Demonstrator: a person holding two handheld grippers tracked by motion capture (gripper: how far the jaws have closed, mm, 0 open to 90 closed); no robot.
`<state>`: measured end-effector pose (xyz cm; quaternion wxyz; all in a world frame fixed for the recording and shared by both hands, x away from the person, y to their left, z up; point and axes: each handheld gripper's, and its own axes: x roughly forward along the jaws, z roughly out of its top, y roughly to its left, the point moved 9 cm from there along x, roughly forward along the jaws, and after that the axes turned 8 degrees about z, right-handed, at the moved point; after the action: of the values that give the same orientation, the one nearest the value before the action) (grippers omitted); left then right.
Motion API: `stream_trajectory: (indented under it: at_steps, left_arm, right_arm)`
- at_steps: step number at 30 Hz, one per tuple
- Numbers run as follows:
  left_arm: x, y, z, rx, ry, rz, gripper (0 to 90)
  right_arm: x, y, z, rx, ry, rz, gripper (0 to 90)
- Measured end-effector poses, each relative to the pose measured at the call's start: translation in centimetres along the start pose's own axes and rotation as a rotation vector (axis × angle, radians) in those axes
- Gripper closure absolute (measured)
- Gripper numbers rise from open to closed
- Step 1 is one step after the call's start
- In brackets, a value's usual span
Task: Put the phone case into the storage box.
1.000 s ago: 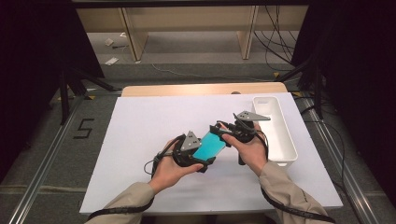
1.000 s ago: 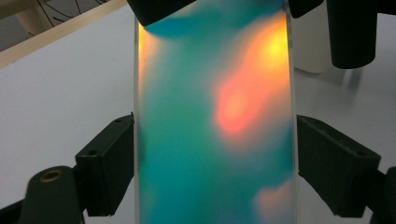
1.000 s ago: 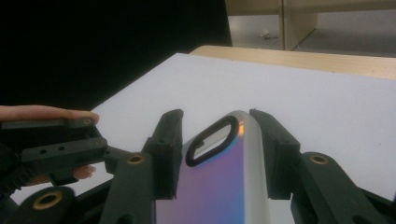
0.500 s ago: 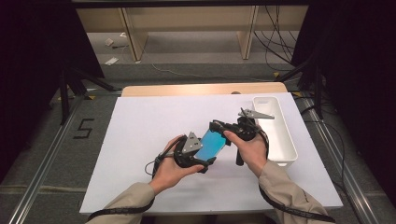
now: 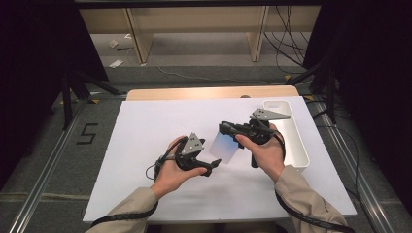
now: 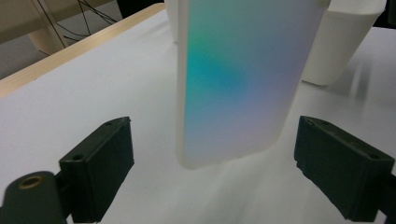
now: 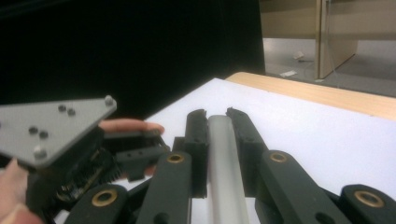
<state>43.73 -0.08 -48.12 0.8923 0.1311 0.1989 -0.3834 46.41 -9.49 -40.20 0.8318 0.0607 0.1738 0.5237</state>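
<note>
Dark room, pale tabletop, wooden frame beyond.

From my remote seat I see the white tabletop [image 5: 145, 145] with a bare wooden edge strip [image 5: 209, 93] at its 12 o'clock side. Grey floor [image 5: 43, 160] surrounds it, carrying a painted numeral 5 [image 5: 87, 133] at 9 o'clock and metal rails [image 5: 43, 189] running along both sides. At 12 o'clock stand light wooden furniture legs [image 5: 138, 36], with black cables [image 5: 286, 43] trailing at 1 o'clock. Black curtains [image 5: 34, 43] close off 10 and 2 o'clock.

Translucent iridescent phone case [image 5: 223, 147], perhaps silicone — upright, edge pinched, above table
</note>
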Motion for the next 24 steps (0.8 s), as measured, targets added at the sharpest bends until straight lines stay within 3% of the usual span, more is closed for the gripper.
stream_trajectory:
  at_steps: [10,17,24]
  left_arm:
    - [-0.07,-0.13,-0.17,-0.010,0.002,-0.028,13.2]
    - [-0.09,-0.11,-0.19,-0.008,0.003,-0.033,14.8]
    - [-0.06,-0.19,-0.17,-0.007,0.002,-0.040,15.1]
  right_arm:
    - [-0.60,0.21,-0.20,-0.122,0.100,0.052,79.8]
    - [-0.53,0.17,-0.78,-0.160,0.148,0.068,79.8]
    - [-0.56,0.19,-0.94,-0.169,0.168,0.084,79.8]
